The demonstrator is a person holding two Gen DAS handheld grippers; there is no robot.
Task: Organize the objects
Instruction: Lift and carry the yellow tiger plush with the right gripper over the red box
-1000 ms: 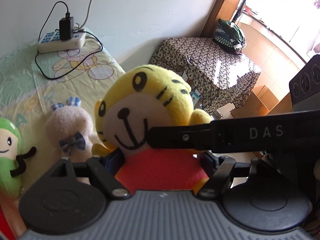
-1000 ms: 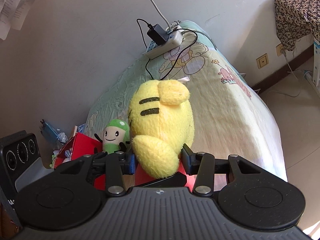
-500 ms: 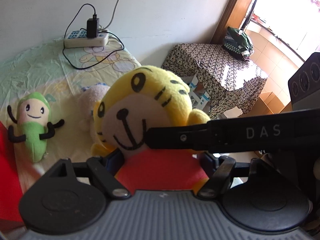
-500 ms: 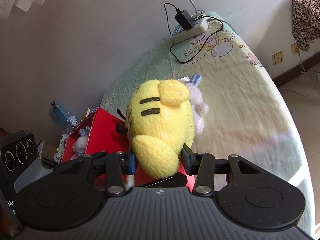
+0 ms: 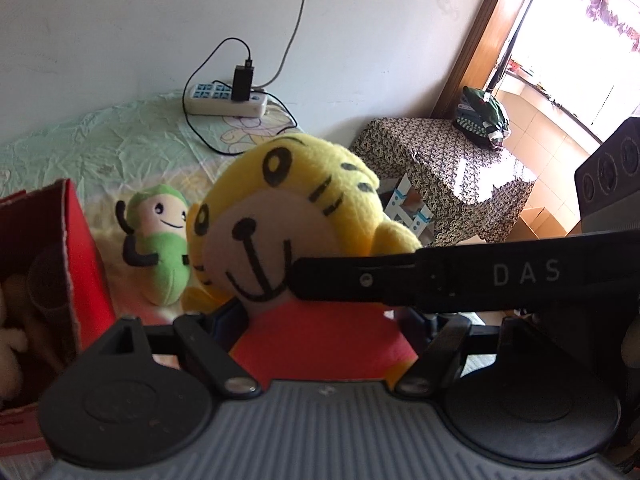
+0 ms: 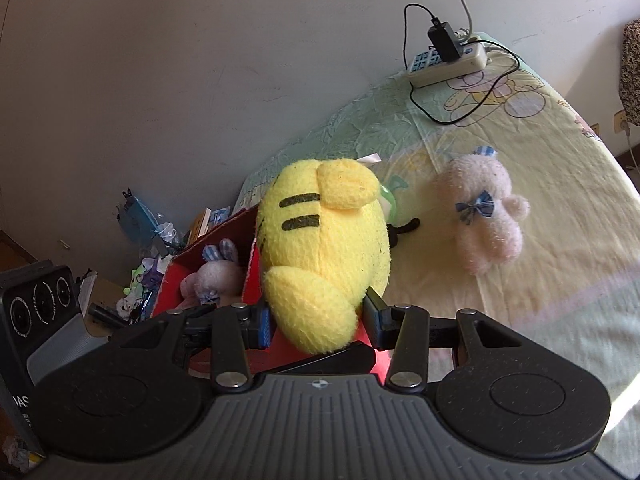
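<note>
Yellow tiger plush fills frame centre, clamped between left gripper and right gripper, both closed on its body. Carry step. Red box mid-left, probably the destination; next: lower in, release.

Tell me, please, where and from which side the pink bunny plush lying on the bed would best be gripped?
Probably across its narrow neck, just by the blue bow, coming straight down from above. The pink bunny plush lies flat on the bed sheet, face up, with open space around it, and its head and body bulge either side of that waist.
</note>
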